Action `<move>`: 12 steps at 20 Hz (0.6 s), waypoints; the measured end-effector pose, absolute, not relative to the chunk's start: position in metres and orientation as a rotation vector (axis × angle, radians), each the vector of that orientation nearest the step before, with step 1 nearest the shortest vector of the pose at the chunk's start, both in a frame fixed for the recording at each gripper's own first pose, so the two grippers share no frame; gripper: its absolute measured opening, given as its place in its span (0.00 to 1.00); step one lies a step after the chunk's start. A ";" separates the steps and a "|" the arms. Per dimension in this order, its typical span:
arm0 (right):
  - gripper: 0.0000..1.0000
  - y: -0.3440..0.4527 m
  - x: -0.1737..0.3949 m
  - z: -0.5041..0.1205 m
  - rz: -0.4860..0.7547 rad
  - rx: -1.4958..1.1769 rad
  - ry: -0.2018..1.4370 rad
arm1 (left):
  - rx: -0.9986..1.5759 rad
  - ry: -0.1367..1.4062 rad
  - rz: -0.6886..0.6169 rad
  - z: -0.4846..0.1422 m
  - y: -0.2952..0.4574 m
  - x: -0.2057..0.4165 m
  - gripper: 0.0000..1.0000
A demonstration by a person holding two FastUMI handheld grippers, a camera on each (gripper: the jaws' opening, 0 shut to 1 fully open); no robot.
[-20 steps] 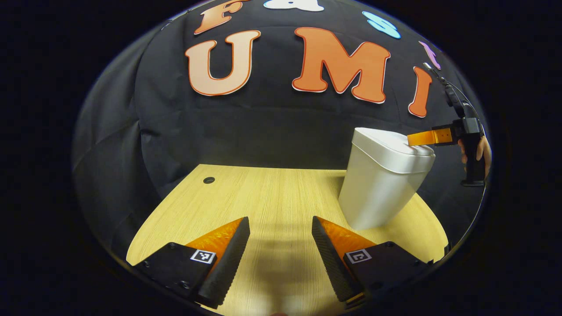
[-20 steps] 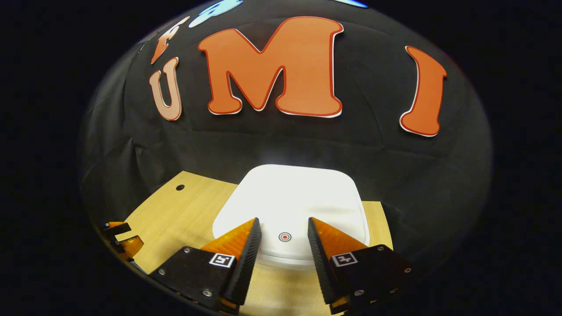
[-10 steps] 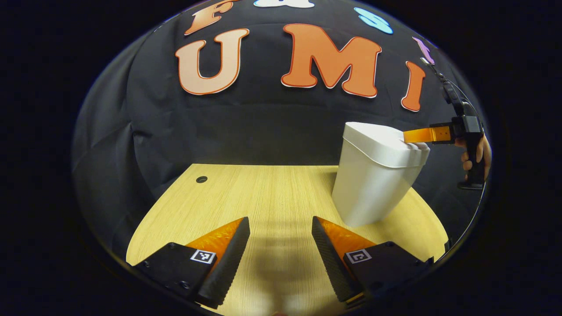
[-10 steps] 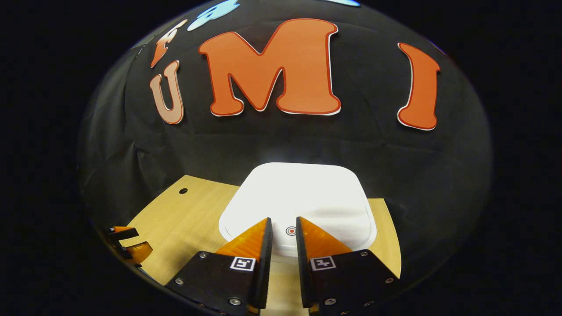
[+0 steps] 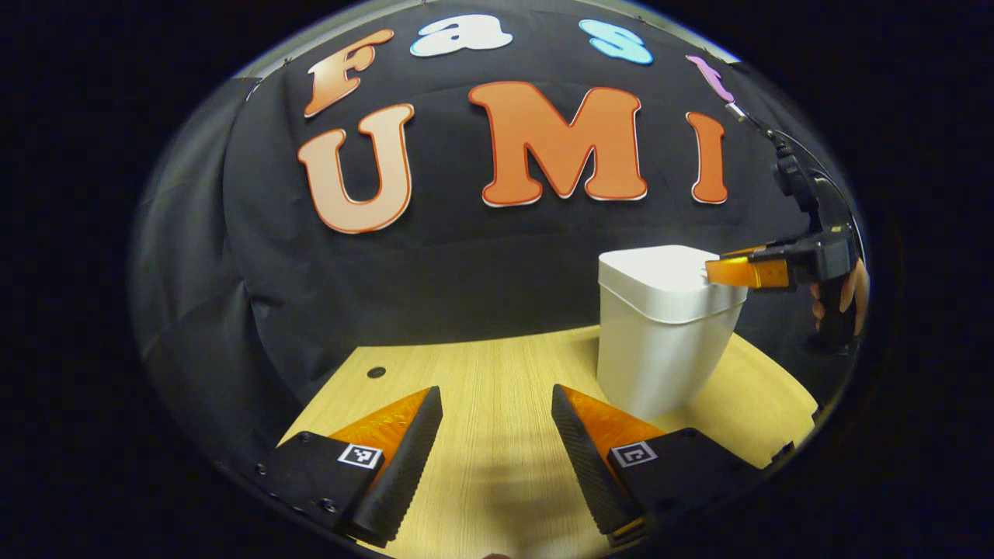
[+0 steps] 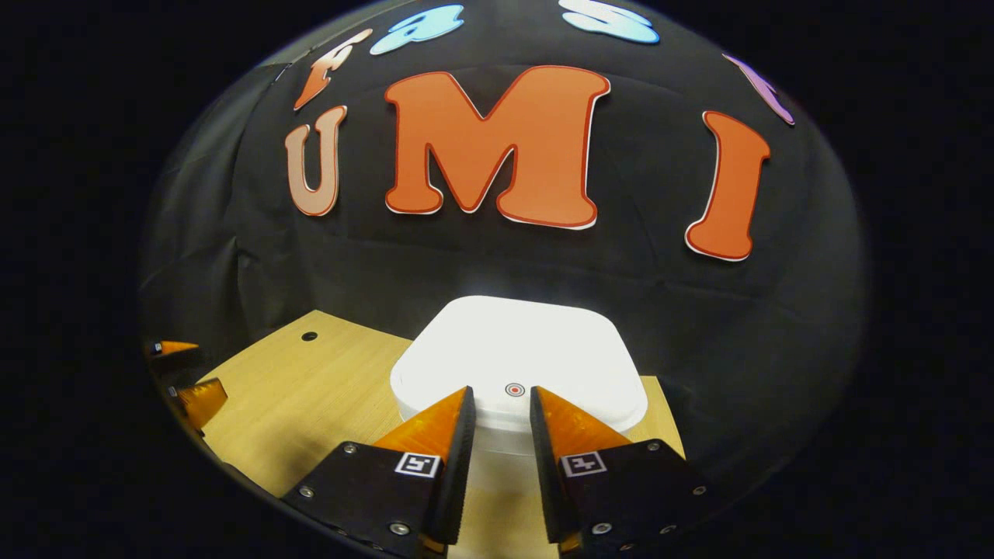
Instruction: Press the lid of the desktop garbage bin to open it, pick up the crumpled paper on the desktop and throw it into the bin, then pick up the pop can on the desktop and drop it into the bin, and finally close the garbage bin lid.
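Where lid (image 6: 519, 353) lies: under right tool (image 6: 501, 397).

A recording booth: black cloth wall (image 5: 466, 264) behind a wooden desktop (image 5: 497, 388).

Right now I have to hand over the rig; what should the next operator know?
Left gripper: open, empty, over the light wooden desktop.
Right gripper: fingers nearly together, holding nothing, tips at the near edge of the white bin lid, by its red target mark.
White plastic desktop bin stands upright, lid down.
Done: can't confirm any step; crumpled paper and pop can unlocated.
Left: check the bin, then complete any remaining steps.
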State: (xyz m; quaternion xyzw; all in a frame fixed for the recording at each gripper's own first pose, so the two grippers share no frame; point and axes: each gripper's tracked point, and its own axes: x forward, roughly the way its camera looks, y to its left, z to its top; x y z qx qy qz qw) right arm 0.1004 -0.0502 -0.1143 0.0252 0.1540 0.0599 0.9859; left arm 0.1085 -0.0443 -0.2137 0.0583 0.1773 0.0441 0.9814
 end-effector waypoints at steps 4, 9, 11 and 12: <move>0.61 -0.046 0.081 -0.105 0.154 0.097 0.239 | 0.088 0.244 0.110 -0.181 -0.049 0.112 0.92; 0.87 -0.054 0.057 -0.098 0.168 0.105 0.182 | 0.057 0.114 0.135 -0.133 -0.049 0.114 0.91; 0.95 -0.056 0.046 -0.102 0.168 0.082 0.181 | 0.062 0.077 0.160 -0.117 -0.048 0.110 0.90; 0.96 -0.055 0.043 -0.103 0.174 0.083 0.182 | 0.047 0.066 0.167 -0.111 -0.050 0.108 0.91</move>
